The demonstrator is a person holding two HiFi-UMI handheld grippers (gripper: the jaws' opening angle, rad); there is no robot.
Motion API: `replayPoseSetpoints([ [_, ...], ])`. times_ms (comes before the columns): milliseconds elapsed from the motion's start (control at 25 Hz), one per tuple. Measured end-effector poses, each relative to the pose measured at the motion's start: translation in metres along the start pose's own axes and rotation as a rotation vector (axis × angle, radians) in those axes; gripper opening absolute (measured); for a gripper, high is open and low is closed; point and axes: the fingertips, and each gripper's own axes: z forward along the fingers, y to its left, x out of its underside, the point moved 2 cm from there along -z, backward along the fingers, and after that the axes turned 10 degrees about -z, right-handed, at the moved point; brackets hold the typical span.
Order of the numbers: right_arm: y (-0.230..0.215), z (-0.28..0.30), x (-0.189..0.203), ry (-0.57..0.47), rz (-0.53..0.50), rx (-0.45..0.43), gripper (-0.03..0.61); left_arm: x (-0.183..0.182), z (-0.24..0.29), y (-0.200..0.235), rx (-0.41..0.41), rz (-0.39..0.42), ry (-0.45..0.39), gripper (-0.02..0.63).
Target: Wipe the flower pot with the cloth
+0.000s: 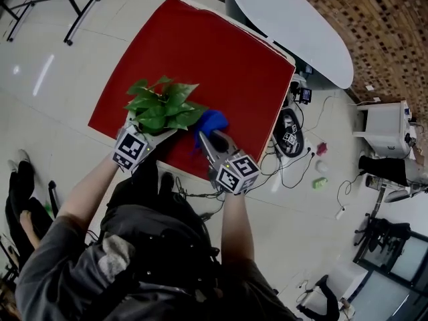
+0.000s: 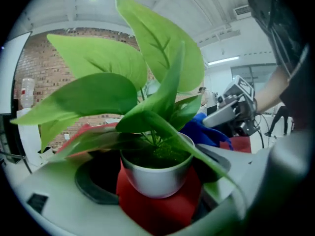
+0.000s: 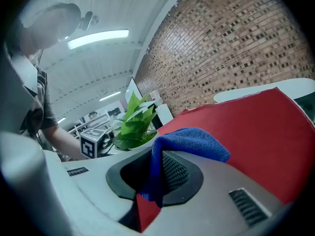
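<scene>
Covering most of the far half of the head view, a red table top [image 1: 200, 65] stands on a pale tiled floor, with a white oval table [image 1: 294, 25] at its far right edge. At the near edge of the red top, left of centre, a green plant [image 1: 164, 105] spreads broad leaves over a small white flower pot [image 2: 156, 178]. The pot is upright, with the red surface showing beneath it. The left gripper [image 1: 148, 139] reaches in from the near side, its 2 jaws closed against opposite sides of the pot, 1 dark pad on each side of the white wall. The right gripper [image 1: 212, 139] is just beside the plant on its right, near but apart from the pot. Its jaws are clamped together on a blue cloth [image 1: 212, 120], which is pinched between the pads and bunches over the jaw tips. Cables [image 1: 294, 159] lie on the floor to the right of the table
</scene>
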Motion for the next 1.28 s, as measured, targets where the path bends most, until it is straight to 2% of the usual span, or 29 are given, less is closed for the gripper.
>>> replayPoseSetpoints([
  [400,-0.032,0.067,-0.016,0.015,0.042,-0.108,0.052,-0.004,0.005,0.018,0.319,0.09,0.098,0.479],
  [680,-0.046,0.1,-0.022,0.038,0.04,-0.169,0.052,-0.005,0.008,0.024,0.467,0.135,0.139,0.479],
  [1000,-0.039,0.12,-0.018,0.04,0.114,-0.244,0.051,-0.002,0.009,0.027,0.481,0.142,0.111,0.479],
  [1280,-0.036,0.104,-0.006,0.04,0.172,-0.281,0.051,-0.001,0.013,0.027,0.413,0.14,0.065,0.48],
])
